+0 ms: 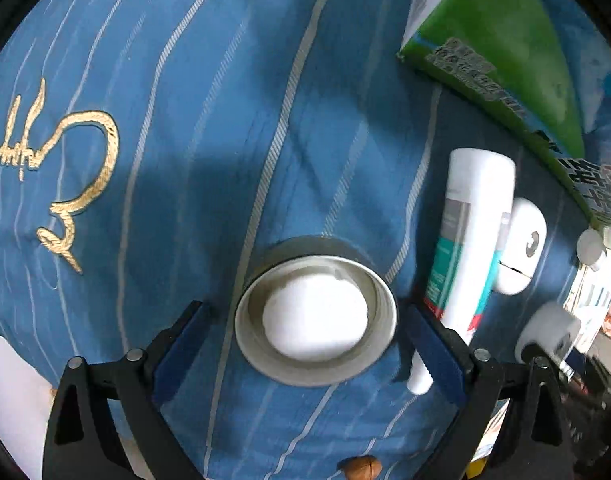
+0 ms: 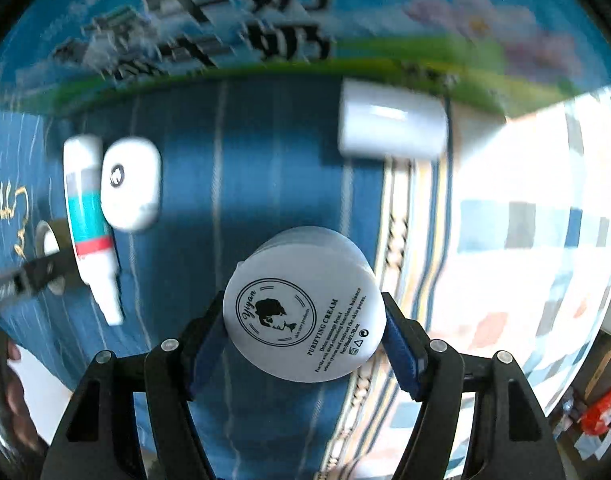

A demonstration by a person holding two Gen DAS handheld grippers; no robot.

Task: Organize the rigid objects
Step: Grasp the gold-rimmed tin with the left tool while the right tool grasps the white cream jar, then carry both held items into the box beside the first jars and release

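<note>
A round grey tin with a white centre stands on the blue striped cloth. My left gripper points down over it, open, with a gap between the tin and each blue pad. A white cream jar with a printed lid sits between the pads of my right gripper. Both pads look pressed against its sides. In the left wrist view the same jar shows at the right edge. The tin shows at the left of the right wrist view.
A white tube with a teal band and a white oval case lie just right of the tin. A green and blue milk carton lies behind them. A white cylinder lies near checked bedding.
</note>
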